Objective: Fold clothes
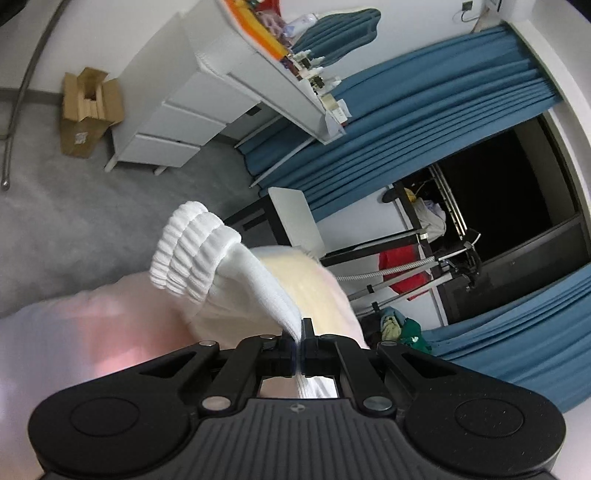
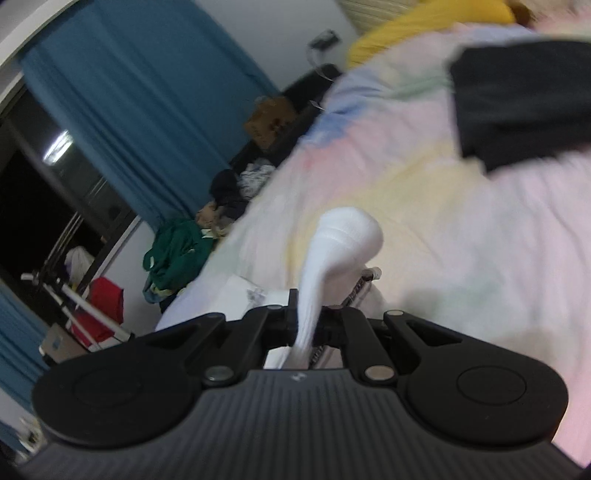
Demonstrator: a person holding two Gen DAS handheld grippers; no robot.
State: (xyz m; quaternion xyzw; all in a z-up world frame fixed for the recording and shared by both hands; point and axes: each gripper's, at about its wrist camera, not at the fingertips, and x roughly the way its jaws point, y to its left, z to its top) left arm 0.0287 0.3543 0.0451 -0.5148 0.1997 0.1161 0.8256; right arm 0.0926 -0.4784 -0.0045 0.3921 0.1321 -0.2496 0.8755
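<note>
In the left wrist view my left gripper (image 1: 299,332) is shut on white ribbed socks (image 1: 207,254); their cuffs stick out ahead of the fingers, lifted above the pastel bedspread (image 1: 92,325). In the right wrist view my right gripper (image 2: 308,317) is shut on a white sock (image 2: 343,240), whose rounded toe end points forward over the pastel bedspread (image 2: 461,240). A black garment (image 2: 524,99) lies on the bed at the upper right. The right view is blurred.
A white drawer unit (image 1: 177,122) and a cardboard box (image 1: 88,110) stand on the grey carpet. Blue curtains (image 1: 424,118) frame a dark window. A clothes rack with a red item (image 1: 402,269) stands beside the bed. A green garment pile (image 2: 177,254) lies past the bed's edge. A yellow pillow (image 2: 424,26) lies at the bed's head.
</note>
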